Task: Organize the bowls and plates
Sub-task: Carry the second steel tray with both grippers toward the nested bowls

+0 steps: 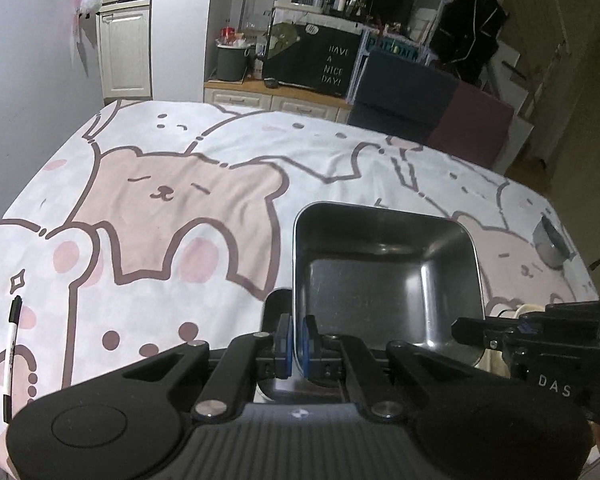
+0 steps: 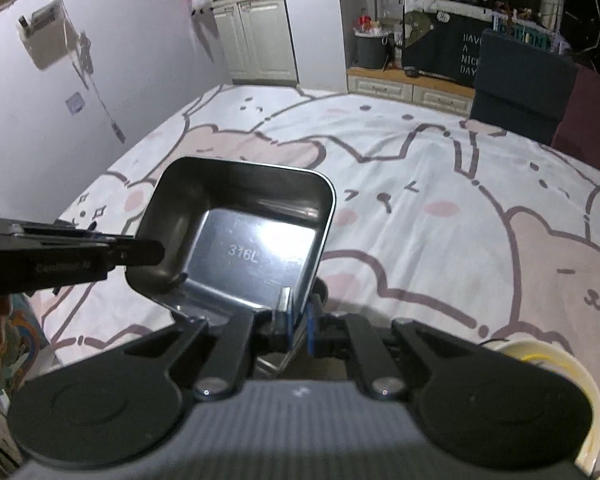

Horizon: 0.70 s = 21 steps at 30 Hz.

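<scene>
We grip the steel tray (image 1: 384,276) by opposite rims, left tool (image 1: 296,340) and right tool (image 2: 300,320) both clenched, above the bed (image 1: 180,200).

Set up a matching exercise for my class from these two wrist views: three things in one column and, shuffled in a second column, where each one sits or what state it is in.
Things:
1. steel dish
2. marker pen
3. cream bowl

Places or states:
A. lying on the bear-print cloth, far left
B. clamped on opposite walls by the left tongs and the right tongs
C. partly hidden low on the right, behind the right tongs' body

Pairs: 1-B, 2-A, 3-C
</scene>
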Tool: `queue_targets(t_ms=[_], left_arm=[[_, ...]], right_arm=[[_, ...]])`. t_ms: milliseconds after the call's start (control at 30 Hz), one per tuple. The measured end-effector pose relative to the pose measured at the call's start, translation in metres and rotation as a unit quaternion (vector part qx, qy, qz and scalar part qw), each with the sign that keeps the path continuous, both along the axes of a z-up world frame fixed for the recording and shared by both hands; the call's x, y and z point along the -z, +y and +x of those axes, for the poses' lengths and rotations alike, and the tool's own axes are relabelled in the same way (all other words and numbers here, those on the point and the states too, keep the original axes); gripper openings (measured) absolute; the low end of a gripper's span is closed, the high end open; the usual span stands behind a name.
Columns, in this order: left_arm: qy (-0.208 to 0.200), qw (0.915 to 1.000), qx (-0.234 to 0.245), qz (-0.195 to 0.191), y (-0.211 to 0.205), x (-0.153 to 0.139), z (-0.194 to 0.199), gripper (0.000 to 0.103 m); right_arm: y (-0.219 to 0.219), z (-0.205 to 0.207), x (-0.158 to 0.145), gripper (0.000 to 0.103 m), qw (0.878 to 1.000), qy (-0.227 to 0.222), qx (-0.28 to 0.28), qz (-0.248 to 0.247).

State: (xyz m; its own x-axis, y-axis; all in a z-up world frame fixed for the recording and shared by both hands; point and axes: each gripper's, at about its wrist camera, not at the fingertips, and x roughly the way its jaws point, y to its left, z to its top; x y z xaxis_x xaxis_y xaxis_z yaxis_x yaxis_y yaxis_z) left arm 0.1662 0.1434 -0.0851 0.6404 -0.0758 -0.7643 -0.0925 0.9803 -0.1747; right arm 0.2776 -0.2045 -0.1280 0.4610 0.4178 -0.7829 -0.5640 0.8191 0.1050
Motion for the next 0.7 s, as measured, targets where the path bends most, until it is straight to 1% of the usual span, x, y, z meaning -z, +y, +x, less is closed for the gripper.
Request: queue_targets(t_ms=[267,367,700], left_arm=[[0.031,0.9993,0.005,0.020,0.004,0.018,0.007,0.004],[0.039,0.9990,0.004,0.023,0.005,0.023,0.009,0.004],[0.062,0.9970,0.009,0.045,0.001,0.038,0.017,0.006]], right_arm=[[0.019,-0.005,0.012,0.009,1.000,0.017,-0.006,-0.021],[0.025,-0.005,0.017,0.010,0.999,0.023,-0.007,-0.028],[0.032,0.000,0.027,0.011,0.999,0.032,-0.006,-0.041]])
